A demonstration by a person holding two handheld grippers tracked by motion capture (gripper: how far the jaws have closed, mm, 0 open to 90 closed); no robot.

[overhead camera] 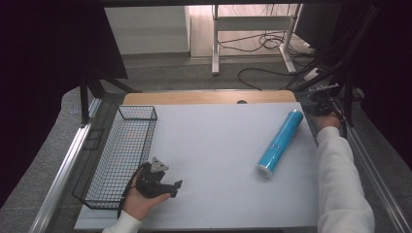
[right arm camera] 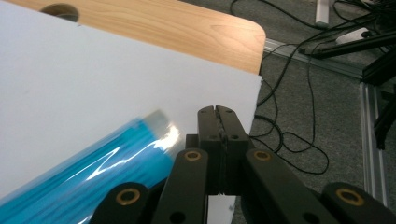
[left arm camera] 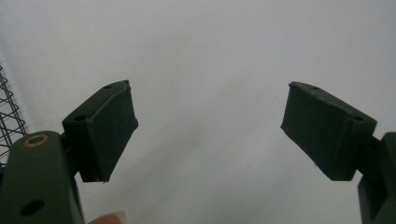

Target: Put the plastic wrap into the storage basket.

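Observation:
A blue roll wrapped in shiny film (overhead camera: 280, 142) lies slantwise on the right part of the white mat (overhead camera: 214, 160). My right gripper (overhead camera: 318, 104) is at the mat's far right edge, just beyond the roll's far end. In the right gripper view its jaws (right arm camera: 217, 112) are pressed together with nothing between them, and the blue roll (right arm camera: 93, 172) lies close on their left. My left gripper (overhead camera: 176, 188) rests in a hand near the front left of the mat. Its jaws (left arm camera: 210, 126) stand wide apart over bare white surface.
A black wire basket (overhead camera: 137, 108) stands along the mat's left side, and its mesh (left arm camera: 8, 116) is just left of the left gripper. Wooden tabletop (right arm camera: 187, 32) shows beyond the mat. Cables (right arm camera: 299, 140) trail over the floor past the right edge, beside metal rails (overhead camera: 374, 179).

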